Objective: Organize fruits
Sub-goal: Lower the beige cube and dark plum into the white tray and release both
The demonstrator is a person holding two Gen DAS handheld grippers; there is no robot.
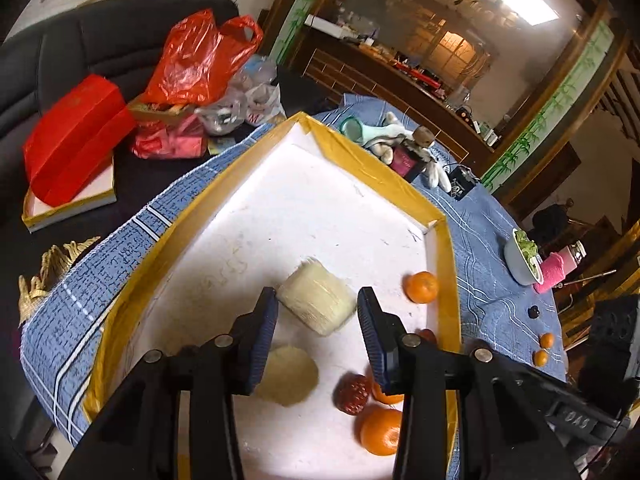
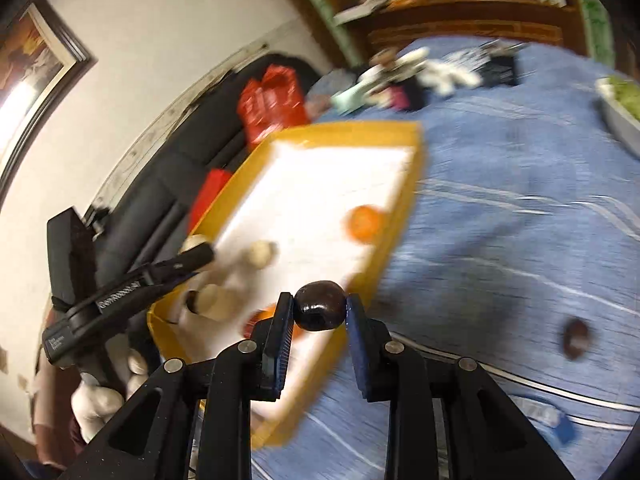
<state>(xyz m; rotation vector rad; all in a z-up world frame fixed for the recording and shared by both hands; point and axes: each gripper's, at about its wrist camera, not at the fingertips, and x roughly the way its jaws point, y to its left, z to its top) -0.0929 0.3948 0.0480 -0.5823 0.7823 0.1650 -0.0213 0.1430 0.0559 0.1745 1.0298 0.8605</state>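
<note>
Holding a dark glossy round fruit point(image 2: 320, 311) in my right hand-held gripper point(image 2: 319, 312), left hand-held gripper point(image 1: 318, 320) open and empty, I judge the task about half done: several orange mandarins point(image 1: 421, 287) lie in the yellow-rimmed white tray point(image 1: 372, 168), while two small oranges point(image 1: 544, 349) and another dark fruit point(image 1: 533, 312) wait on the blue-clothed tabletop point(image 1: 492, 220).

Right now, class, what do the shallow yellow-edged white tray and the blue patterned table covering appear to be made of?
Shallow yellow-edged white tray: probably foam board, matte and scuffed, its rim wrapped in glossy yellow tape. Blue patterned table covering: woven cloth, matte, hanging over the table edge.

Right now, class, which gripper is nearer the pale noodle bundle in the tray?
Left. The left gripper hovers directly before the noodle bundle, open. The right gripper sits at the tray's near edge.
</note>
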